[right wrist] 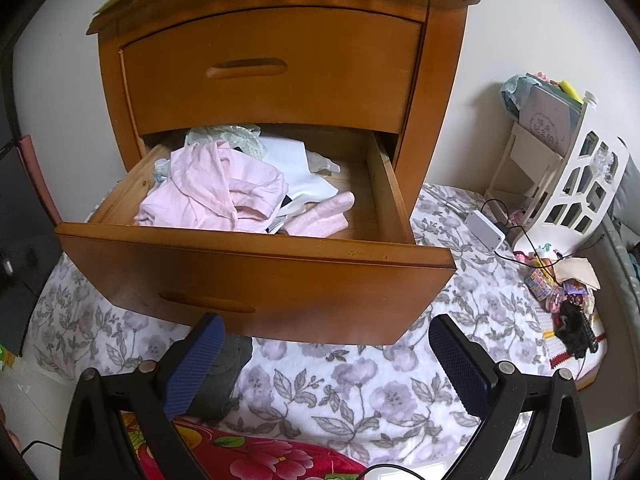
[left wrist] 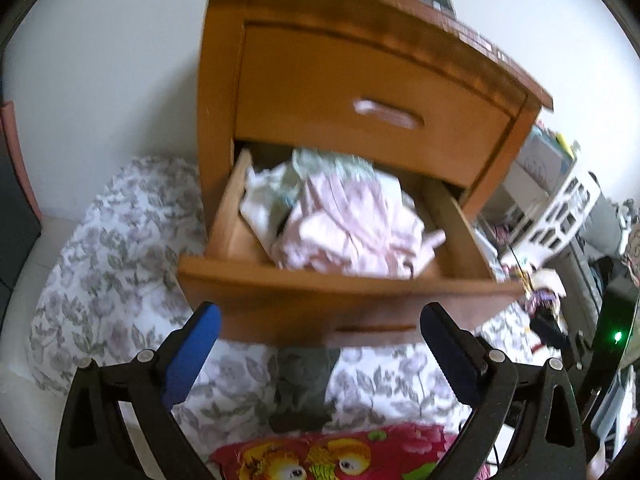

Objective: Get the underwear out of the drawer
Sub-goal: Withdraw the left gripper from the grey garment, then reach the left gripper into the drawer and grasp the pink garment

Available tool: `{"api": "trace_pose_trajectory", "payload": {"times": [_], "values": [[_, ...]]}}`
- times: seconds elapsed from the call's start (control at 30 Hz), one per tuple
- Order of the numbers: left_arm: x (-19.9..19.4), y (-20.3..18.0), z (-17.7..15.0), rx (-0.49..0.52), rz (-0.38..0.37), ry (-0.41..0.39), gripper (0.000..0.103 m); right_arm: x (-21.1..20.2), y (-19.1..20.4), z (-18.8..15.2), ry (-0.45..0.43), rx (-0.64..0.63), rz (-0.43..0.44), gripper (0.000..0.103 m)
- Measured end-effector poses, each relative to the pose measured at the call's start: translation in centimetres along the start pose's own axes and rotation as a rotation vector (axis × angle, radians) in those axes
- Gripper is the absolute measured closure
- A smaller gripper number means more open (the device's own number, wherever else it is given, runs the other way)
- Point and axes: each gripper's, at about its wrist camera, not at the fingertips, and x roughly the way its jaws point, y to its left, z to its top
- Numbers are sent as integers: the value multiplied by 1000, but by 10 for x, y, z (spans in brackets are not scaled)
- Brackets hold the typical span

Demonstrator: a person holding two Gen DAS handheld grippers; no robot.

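- Step in hand: the lower drawer of the wooden nightstand stands pulled out; the garments remain inside, so removal appears not yet done
- Left tongs: jaws spread wide, nothing between them, poised in front of and below the drawer front
- Right tongs: jaws likewise wide apart and empty, set before the drawer front, above the floral bedding
- Task item: the underwear cannot be singled out with certainty; a crumpled pink garment lies uppermost at the drawer's left and centre, with white cloth behind it and a pale green lacy piece at the back
- Drawer contents: loose, unfolded pile; the right part of the drawer floor is bare
- Upper drawer: closed
- A dark grey cloth lies on the bedding below the drawer, between the tongs
- Next move, as judged: bring one pair of tongs over the drawer front, descend onto the top fold of the pile, close on fabric only, and lift clear of the rim without dragging neighbouring pieces
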Motion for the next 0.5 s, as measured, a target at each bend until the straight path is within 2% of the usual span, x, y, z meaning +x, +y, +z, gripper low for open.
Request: {"api": "trace_pose_trajectory", "payload": {"times": [0.2,0.4,0.5], "values": [[-1,6,19,13,52,-34,3,2,-1,1,3,2,3,0],[16,23,41,-62,110,24,3,6,-4,3,9,0,4,0],[25,29,52,-76,90,43,3,8,-8,5,10,3,-2,0]]}}
